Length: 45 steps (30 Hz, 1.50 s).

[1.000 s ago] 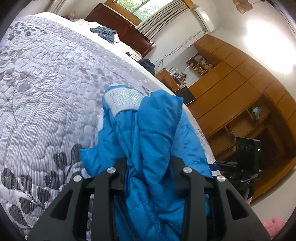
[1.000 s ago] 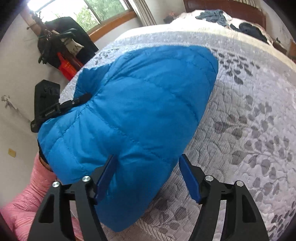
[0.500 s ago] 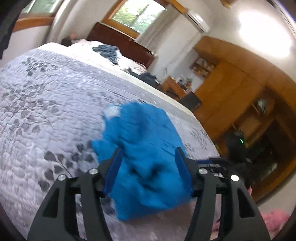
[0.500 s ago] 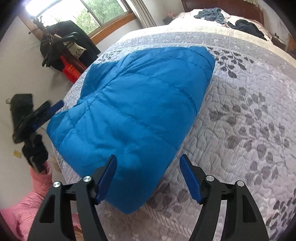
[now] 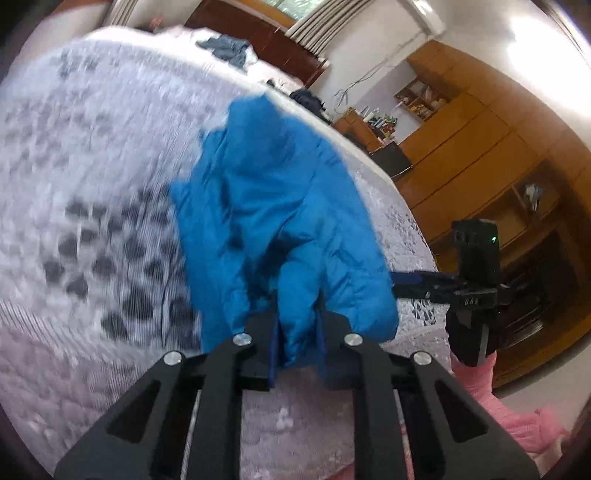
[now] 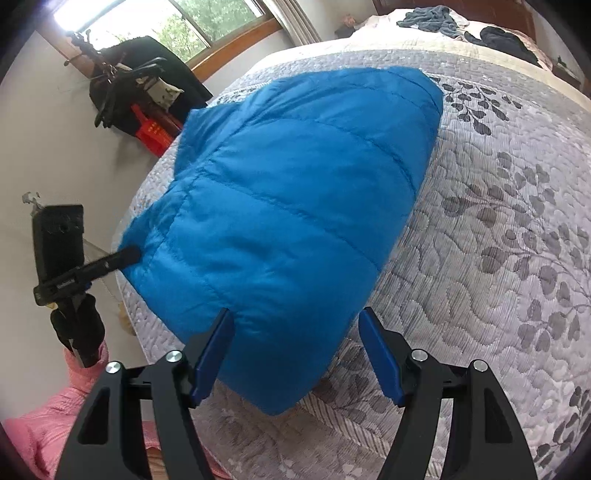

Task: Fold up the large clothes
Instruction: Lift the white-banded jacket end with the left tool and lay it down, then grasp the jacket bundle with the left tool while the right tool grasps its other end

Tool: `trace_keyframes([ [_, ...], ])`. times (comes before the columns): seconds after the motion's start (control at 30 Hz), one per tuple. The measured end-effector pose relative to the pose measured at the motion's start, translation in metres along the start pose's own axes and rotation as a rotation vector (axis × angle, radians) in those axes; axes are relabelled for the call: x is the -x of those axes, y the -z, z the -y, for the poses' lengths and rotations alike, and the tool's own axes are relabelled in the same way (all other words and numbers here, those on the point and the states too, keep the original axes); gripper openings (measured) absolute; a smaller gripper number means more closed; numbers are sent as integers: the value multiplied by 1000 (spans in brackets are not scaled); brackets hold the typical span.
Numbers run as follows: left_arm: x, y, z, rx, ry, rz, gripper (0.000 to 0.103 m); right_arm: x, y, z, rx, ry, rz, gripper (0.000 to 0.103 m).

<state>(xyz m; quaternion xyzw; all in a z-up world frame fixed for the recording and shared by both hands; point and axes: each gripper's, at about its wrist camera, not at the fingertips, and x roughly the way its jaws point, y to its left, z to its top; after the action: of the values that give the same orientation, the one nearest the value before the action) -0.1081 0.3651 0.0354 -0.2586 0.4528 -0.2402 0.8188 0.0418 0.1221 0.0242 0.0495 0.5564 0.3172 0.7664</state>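
Grey leaf-patterned quilting covers the bed [image 6: 498,229] on which a blue puffer jacket [image 6: 295,206] is laid near the foot edge, already gathered into a compact padded bundle. From this, the task is judged to be in a late folding step, with one more fold or a tidying of the loose part still wanted. In the left wrist view the left tool [image 5: 297,343] is seen clenched on a bunched fold of the jacket's near edge, the fabric being pinched between its closed blue pads. In the right wrist view the right tool [image 6: 295,354] is held released, its jaws spread wide and straddling the jacket's near corner without contact being clear. The next move is judged to call for the pinched fold to be carried over the bundle, and for the right tool to close on the corner beneath it. The left view, blurred by motion, shows a crumpled, uneven side and wooden cupboards [image 5: 480,147] beyond; the right view alone shows the smooth quilted upper face, a window [image 6: 207,22], and a pink sleeve [image 6: 48,424] at the lower left.
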Motion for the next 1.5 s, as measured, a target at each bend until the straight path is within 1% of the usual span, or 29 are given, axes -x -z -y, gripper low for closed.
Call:
trace_keyframes([
  [0.13,-18,15,-25,71,24,-58,14,-6,-2,-1,5,1,-16,71],
  [0.2,-26,17,-31,82,27,-74,14,-9,-3,-2,13,9,-20,72],
  [0.33,-37,19,-37,65,21,-84,16,-18,-5,-1,9,9,-25,77],
  [0.43,-40,22,-40,72,38,-75,16,-24,-6,4,-8,-7,-32,79],
  [0.57,-26,22,-36,56,50,-61,20,-20,-6,6,-7,-23,-15,79],
  [0.63,-16,16,-30,25,29,-47,27,-14,-5,9,0,-26,-1,79],
  [0.67,-10,14,-25,12,22,-37,37,-11,-4,10,1,-31,5,79],
  [0.7,-2,11,-20,-4,20,-19,50,-7,-5,11,-4,-40,14,79],
  [0.73,2,7,-17,-12,20,-3,55,-5,-4,13,-7,-45,19,79],
  [0.8,16,-2,-8,-45,2,41,70,1,-4,17,-14,-60,32,79],
  [0.83,19,-5,-6,-56,-12,56,72,4,-3,20,-17,-65,38,80],
  [0.87,24,-11,-4,-70,-25,73,73,7,-4,22,-20,-68,47,80],
  [0.93,25,-21,-6,-66,-40,83,74,13,-3,27,-25,-75,65,81],
  [1.07,19,-42,-10,-66,-57,85,74,20,-6,32,-47,-87,95,82],
  [1.17,10,-61,-4,-80,-45,73,74,21,-14,33,-57,-81,112,84],
  [1.2,7,-68,-2,-86,-47,71,74,21,-17,34,-59,-74,116,85],
  [1.27,1,-77,5,-108,-51,66,75,20,-21,35,-57,-33,125,86],
  [1.3,-4,-83,7,-122,-65,65,75,19,-23,35,-51,-2,133,86],
  [1.37,-11,-91,10,-137,-90,54,75,18,-29,35,-43,34,140,87],
  [1.43,-19,-97,11,-148,-92,36,75,14,-34,37,-48,34,138,89],
  [1.5,-27,-99,11,-163,-105,18,75,9,-39,42,-69,15,132,90],
])
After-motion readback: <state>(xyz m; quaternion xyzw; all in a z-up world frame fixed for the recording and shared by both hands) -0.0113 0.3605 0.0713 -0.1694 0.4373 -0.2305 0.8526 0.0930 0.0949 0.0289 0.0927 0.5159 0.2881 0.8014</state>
